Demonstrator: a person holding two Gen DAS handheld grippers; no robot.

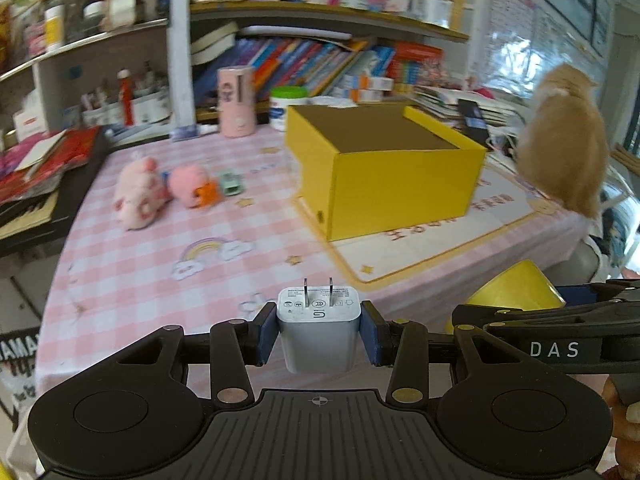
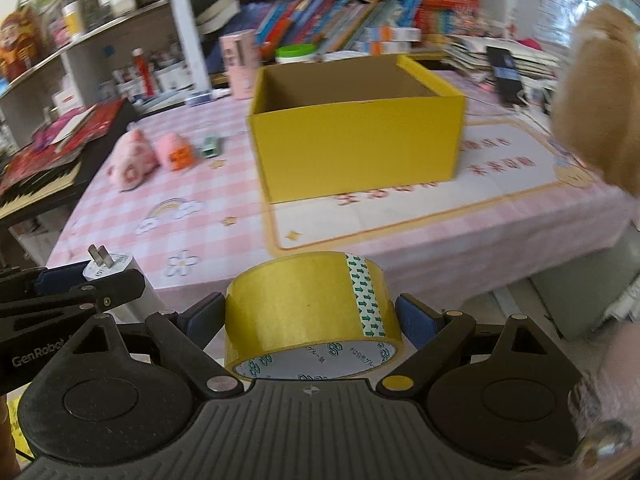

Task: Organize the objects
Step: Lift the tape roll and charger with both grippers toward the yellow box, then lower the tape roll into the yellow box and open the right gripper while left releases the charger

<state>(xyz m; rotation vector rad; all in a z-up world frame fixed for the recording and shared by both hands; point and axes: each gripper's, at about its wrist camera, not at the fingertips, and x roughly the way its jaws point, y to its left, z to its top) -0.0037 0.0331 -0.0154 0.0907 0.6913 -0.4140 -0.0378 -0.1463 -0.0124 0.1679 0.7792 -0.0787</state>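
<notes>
The left tongs [image 1: 319, 330] pinch a white wall charger [image 1: 319, 330] between their blue pads, its two metal prongs pointing away toward the far side of the desk [image 1: 160, 264]. The right tongs [image 2: 310, 316] are closed on a roll of yellow packing tape [image 2: 304, 304], the pads pressing its left and right sides; the roll lies tilted, with its printed white core facing the camera. The two pairs of tongs are held side by side just off the near edge of the desk, each one showing at the border of the other's view.

The desk is covered in a pink checked cloth printed with rainbows and stars. On it, right of centre, stands an open yellow cardboard box [image 2: 356, 136], set on a white mat [image 2: 400, 216] with a yellow border and red characters. To the left of the box, well apart from it, lie two pink plush toys [image 1: 140, 194], with a small orange item [image 1: 207, 196] and a small green item [image 1: 231, 183] just beside them. A pink cylindrical container [image 1: 237, 100] and a white tub with a green lid [image 1: 286, 106] stand at the far edge, in front of shelves crowded with books. An orange cat [image 1: 564, 144] sits on the desk's right side, near the box.
</notes>
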